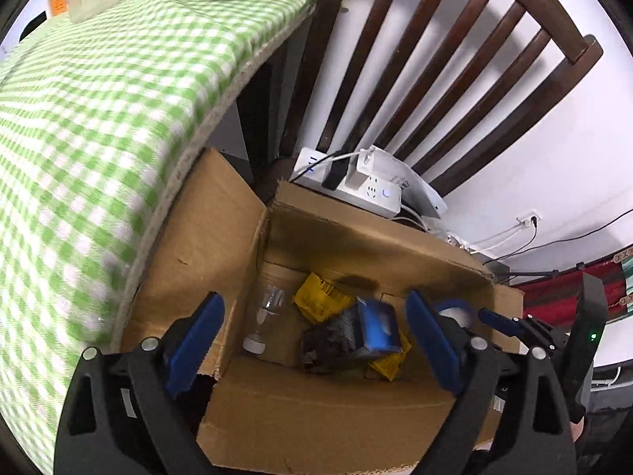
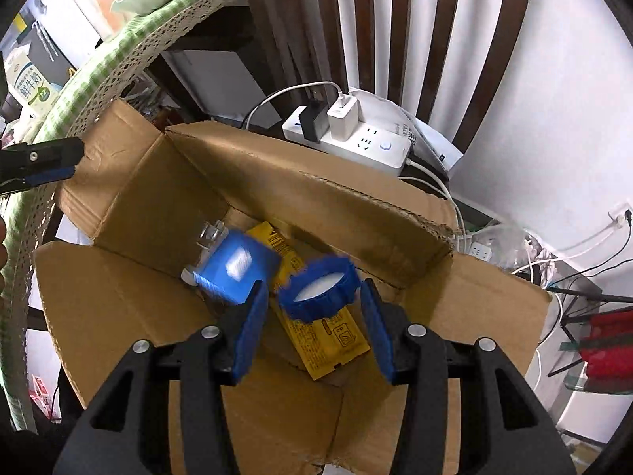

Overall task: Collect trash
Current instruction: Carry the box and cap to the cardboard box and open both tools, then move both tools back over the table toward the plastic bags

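An open cardboard box (image 1: 316,415) (image 2: 130,308) stands beside the table. Inside lie a yellow packet (image 1: 322,297) (image 2: 324,336), a clear plastic bottle (image 1: 265,316) and a dark wrapper (image 1: 320,346). A blue carton (image 1: 376,330) (image 2: 237,269) is blurred over the box contents. A blue ring-shaped lid (image 2: 318,291) is blurred in the air between my right gripper's fingers, apart from both pads. My left gripper (image 1: 314,340) is open above the box. My right gripper (image 2: 314,328) is open above the box and also shows in the left wrist view (image 1: 502,320).
A table with a green checked cloth (image 1: 91,118) (image 2: 79,75) borders the box on the left. A dark wooden chair (image 1: 435,59) (image 2: 415,19) stands behind, with a white power strip (image 1: 356,186) (image 2: 356,138) and cables on its seat. More cables (image 2: 554,261) lie at right.
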`<action>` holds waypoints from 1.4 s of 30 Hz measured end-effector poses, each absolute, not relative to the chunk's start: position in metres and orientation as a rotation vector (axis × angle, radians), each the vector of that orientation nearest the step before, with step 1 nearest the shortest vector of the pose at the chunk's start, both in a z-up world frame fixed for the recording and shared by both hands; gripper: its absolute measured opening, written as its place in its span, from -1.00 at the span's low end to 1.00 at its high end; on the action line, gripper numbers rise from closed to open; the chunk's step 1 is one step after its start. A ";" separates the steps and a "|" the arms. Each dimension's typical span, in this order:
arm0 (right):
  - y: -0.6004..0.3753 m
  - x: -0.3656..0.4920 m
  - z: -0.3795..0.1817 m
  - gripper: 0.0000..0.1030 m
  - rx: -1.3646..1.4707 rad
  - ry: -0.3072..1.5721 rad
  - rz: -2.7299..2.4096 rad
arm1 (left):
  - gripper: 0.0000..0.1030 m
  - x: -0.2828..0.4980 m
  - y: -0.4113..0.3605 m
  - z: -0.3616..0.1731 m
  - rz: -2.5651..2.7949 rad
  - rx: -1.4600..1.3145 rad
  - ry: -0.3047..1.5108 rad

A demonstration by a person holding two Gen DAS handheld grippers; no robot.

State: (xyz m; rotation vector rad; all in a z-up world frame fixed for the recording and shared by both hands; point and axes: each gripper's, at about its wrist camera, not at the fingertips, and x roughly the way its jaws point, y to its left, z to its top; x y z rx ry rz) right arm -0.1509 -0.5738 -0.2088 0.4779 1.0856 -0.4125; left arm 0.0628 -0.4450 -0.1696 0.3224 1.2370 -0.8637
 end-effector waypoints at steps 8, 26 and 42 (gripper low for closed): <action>-0.578 -0.150 -0.196 0.08 0.472 1.053 -0.438 | 0.75 0.064 -0.433 -0.157 -0.863 0.303 1.202; -0.537 -0.076 -0.087 0.30 0.205 0.820 -0.396 | 0.84 0.075 -0.306 -0.029 -0.762 0.118 0.704; -0.364 0.055 0.024 0.55 0.052 0.386 -0.020 | 0.86 0.101 -0.087 0.063 -0.345 -0.043 0.301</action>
